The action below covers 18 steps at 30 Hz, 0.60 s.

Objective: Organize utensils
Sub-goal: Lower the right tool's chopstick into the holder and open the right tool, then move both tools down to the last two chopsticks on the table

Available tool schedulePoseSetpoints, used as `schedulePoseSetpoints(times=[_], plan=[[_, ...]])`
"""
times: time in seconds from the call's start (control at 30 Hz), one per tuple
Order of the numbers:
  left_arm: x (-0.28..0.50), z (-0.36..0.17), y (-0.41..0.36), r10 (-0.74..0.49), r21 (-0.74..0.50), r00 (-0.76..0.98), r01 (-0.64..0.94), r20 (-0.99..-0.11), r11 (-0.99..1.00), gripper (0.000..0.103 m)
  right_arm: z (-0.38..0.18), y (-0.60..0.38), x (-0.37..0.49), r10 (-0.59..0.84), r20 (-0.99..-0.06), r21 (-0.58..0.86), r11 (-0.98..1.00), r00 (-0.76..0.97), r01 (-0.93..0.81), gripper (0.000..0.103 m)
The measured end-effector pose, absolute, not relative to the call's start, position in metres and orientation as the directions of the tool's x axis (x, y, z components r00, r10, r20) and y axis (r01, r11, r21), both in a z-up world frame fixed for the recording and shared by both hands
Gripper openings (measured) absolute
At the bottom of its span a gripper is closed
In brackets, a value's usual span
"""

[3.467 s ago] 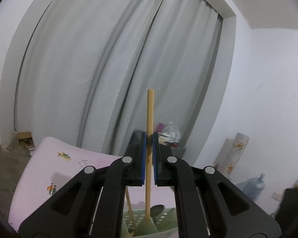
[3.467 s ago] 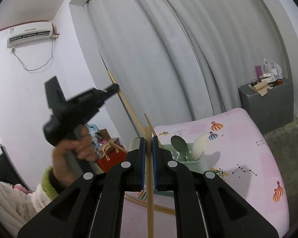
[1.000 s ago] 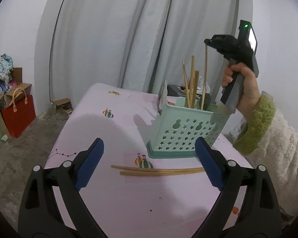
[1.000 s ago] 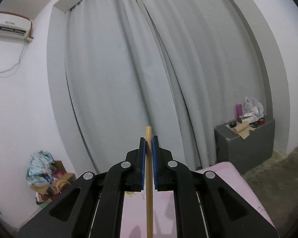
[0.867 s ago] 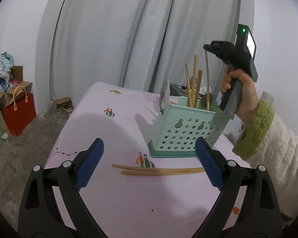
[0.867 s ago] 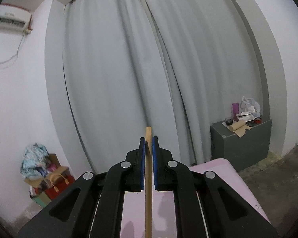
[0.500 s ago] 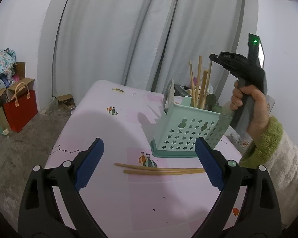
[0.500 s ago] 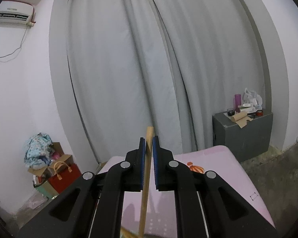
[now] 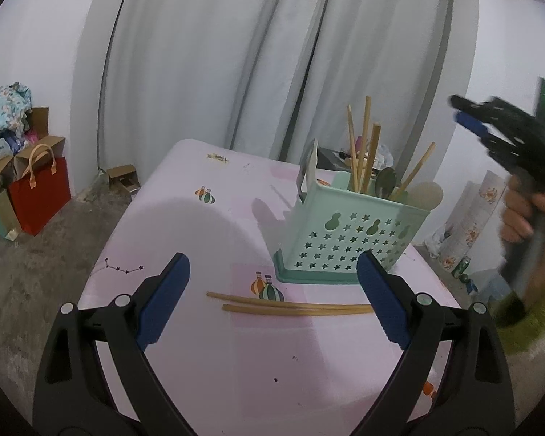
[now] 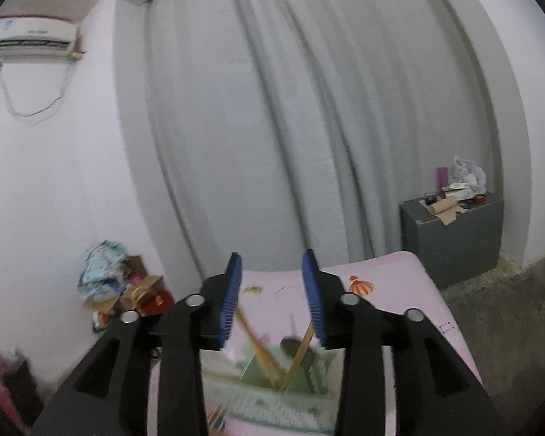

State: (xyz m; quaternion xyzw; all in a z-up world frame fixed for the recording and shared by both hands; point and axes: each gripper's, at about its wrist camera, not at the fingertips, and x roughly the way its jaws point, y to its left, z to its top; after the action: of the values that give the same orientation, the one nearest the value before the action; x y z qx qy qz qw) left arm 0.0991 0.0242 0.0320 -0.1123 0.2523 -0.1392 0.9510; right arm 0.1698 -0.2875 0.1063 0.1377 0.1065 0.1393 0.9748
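Right wrist view: my right gripper (image 10: 272, 283) just opened, empty, above green utensil caddy (image 10: 272, 392); left gripper (image 9: 272, 290) spread wide over two chopsticks (image 9: 294, 306)

2 chopsticks (image 9: 294, 305) on table, 1 caddy (image 9: 348, 239), 2 tools (image 9: 272, 296)

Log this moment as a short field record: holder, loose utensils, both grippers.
holder: green caddy upright on the pink table, holding chopsticks and spoons
loose utensils: two chopsticks lying flat on the table in front of the caddy
left gripper: open, empty, aimed at the loose chopsticks
right gripper: jaws have just been opening, nothing between them, above the caddy
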Motion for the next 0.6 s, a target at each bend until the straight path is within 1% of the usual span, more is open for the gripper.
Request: schedulePoseSetpoints(times=[0.1, 0.17, 0.23, 0.37, 0.4, 0.43, 0.53, 0.6], plan=[[0.099, 0.03, 0.023, -0.319, -0.29, 0.826, 0.199, -0.464, 0.936, 0.089, 0.099, -0.278, 0.147, 0.373, -0.221, 0.228, 0.918, 0.901, -0.324, 0.045], [0.1, 0.029, 0.023, -0.316, -0.29, 0.822, 0.194, -0.474, 0.937, 0.089, 0.09, -0.269, 0.138, 0.385, -0.259, 0.176, 0.921, 0.886, -0.348, 0.045], [0.101, 0.025, 0.021, -0.294, -0.267, 0.811, 0.177, -0.506, 0.947, 0.089, 0.074, -0.259, 0.134, 0.41, -0.32, 0.149, 0.912, 0.854, -0.382, 0.045], [0.111, 0.01, 0.02, -0.197, -0.201, 0.775, 0.092, -0.6, 0.975, 0.089, 0.023, -0.236, 0.149, 0.448, -0.5, 0.173, 0.89, 0.741, -0.422, 0.045], [0.113, 0.005, 0.022, -0.182, -0.193, 0.763, 0.076, -0.621, 0.978, 0.089, 0.013, -0.233, 0.155, 0.449, -0.532, 0.18, 0.888, 0.717, -0.423, 0.045], [0.116, -0.002, 0.023, -0.166, -0.185, 0.74, 0.057, -0.652, 0.981, 0.089, -0.006, -0.227, 0.165, 0.439, -0.588, 0.188, 0.891, 0.679, -0.413, 0.045], [0.12, -0.015, 0.029, -0.147, -0.182, 0.692, 0.023, -0.706, 0.983, 0.089, -0.039, -0.219, 0.185, 0.415, -0.67, 0.221, 0.903, 0.616, -0.368, 0.044], [0.12, -0.021, 0.033, -0.143, -0.188, 0.678, 0.007, -0.721, 0.982, 0.089, -0.057, -0.217, 0.199, 0.401, -0.703, 0.238, 0.911, 0.587, -0.337, 0.039]])
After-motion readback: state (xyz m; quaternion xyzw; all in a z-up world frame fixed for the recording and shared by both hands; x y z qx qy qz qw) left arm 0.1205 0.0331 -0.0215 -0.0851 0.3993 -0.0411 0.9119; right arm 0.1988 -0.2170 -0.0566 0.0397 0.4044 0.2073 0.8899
